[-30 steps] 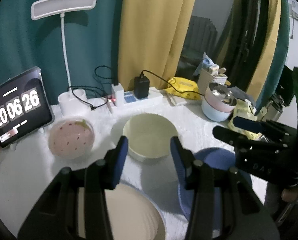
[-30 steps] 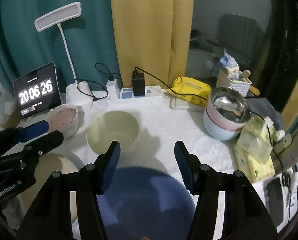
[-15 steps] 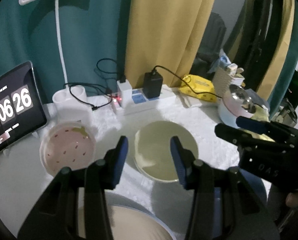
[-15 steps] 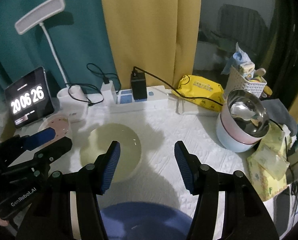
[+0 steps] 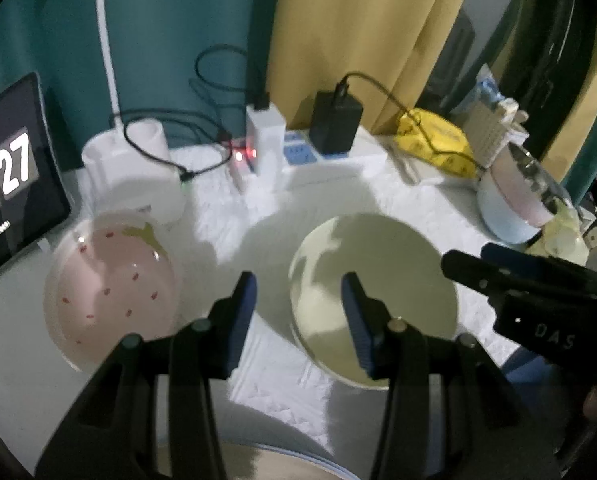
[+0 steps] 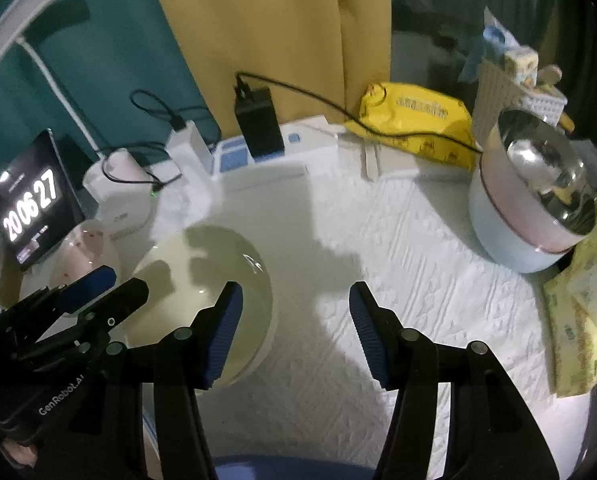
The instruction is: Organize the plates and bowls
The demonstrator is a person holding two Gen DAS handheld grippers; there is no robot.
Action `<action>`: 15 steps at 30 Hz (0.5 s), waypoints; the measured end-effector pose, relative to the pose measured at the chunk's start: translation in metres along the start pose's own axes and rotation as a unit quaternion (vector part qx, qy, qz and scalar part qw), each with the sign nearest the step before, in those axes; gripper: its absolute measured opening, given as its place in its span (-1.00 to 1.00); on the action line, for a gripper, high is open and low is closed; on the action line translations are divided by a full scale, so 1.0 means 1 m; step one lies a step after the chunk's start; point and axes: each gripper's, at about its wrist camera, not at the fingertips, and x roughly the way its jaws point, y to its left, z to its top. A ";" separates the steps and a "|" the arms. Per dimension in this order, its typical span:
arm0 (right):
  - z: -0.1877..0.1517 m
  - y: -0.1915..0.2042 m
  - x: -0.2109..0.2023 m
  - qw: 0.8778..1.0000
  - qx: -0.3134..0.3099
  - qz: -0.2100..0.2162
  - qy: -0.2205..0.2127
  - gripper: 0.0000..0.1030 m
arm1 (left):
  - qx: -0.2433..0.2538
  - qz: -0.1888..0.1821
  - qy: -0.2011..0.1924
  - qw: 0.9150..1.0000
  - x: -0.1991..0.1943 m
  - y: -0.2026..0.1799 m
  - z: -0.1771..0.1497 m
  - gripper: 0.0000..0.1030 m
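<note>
**Both grippers poised over the bowls, nothing gathered yet**

At the left edge of the tabletop [image 6: 398, 240], which is laid with a white quilted cloth, a tablet clock [image 5: 6, 184] leans upright. Just beside it sits the pink speckled bowl [image 5: 110, 292], and to its right, near the middle, the pale yellow bowl [image 5: 378, 296]. The two stand apart, unstacked. At the near edge a cream plate [image 5: 258, 464] shows in the left wrist view and a blue plate [image 6: 290, 468] in the right wrist view, each cut off by the frame. As far as the pictures show, no piece is nested or moved, so the sorting looks barely started.

The left gripper [image 5: 298, 308] has its jaws partly open and empty, straddling the left rim of the yellow bowl from above; whether a pad touches it I cannot tell. The right gripper [image 6: 296, 320] stands wider open, also empty, its left finger over the same bowl's right side.

Along the far edge lie a lamp base [image 6: 118, 188], a power strip [image 6: 266, 152] with chargers and trailing cables, and a yellow packet [image 6: 414, 120]. At the right edge a steel-lined pot [image 6: 538, 200] stands beside pale yellow packs [image 6: 582, 304]. The cables and lamp base crowd the space behind the bowls.
</note>
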 end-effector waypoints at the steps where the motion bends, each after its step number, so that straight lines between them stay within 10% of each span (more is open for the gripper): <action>1: 0.000 0.000 0.003 1.000 0.003 0.000 0.005 0.16 | -0.001 0.002 0.005 1.000 0.004 0.001 0.000 -0.11; 15: -0.005 0.005 0.033 0.999 0.000 0.018 0.042 -0.28 | 0.009 0.009 0.053 0.999 0.035 -0.004 -0.008 -0.12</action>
